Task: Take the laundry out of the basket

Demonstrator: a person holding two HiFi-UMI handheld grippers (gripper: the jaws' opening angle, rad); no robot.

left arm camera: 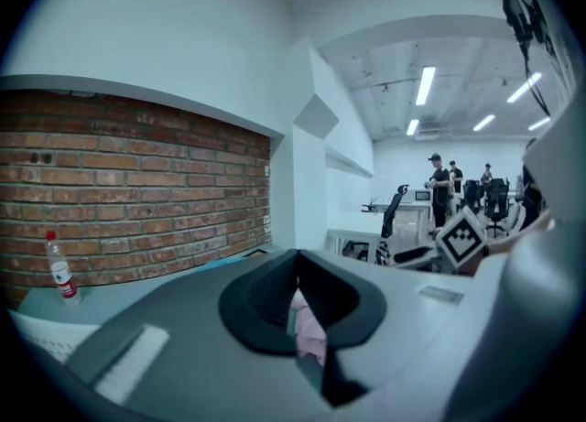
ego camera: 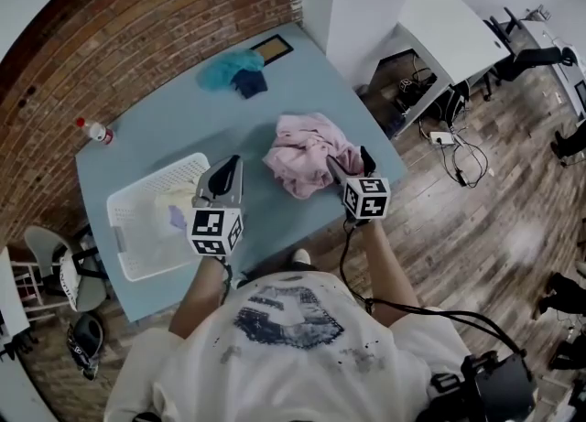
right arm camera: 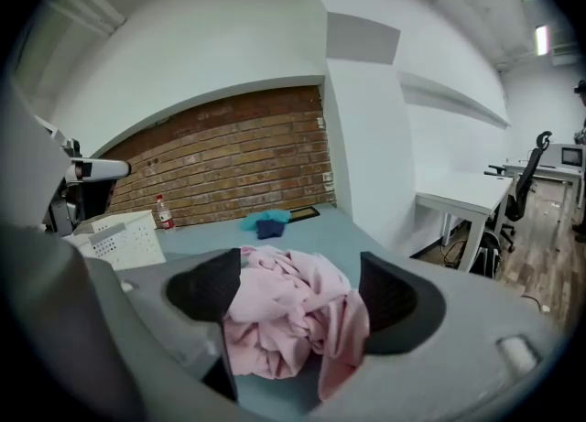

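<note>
The white laundry basket [ego camera: 124,232] stands at the table's near left, with a pale yellow cloth [ego camera: 174,200] and a lavender one [ego camera: 177,219] inside. A crumpled pink garment [ego camera: 307,150] lies on the blue table to the basket's right. My left gripper [ego camera: 232,166] hovers over the basket's right rim with its jaws shut and nothing held; in the left gripper view [left arm camera: 298,306] only a pink sliver shows through the slit. My right gripper [ego camera: 351,164] is open at the garment's near right edge. The heap [right arm camera: 284,319] shows between its wide-set pads [right arm camera: 206,287], and they do not press on it.
Teal and dark blue clothes [ego camera: 233,70] lie at the table's far side beside a dark framed panel [ego camera: 273,47]. A bottle [ego camera: 96,132] stands at the far left corner by the brick wall. Chairs [ego camera: 64,269] stand left of the table; cables [ego camera: 458,150] lie right.
</note>
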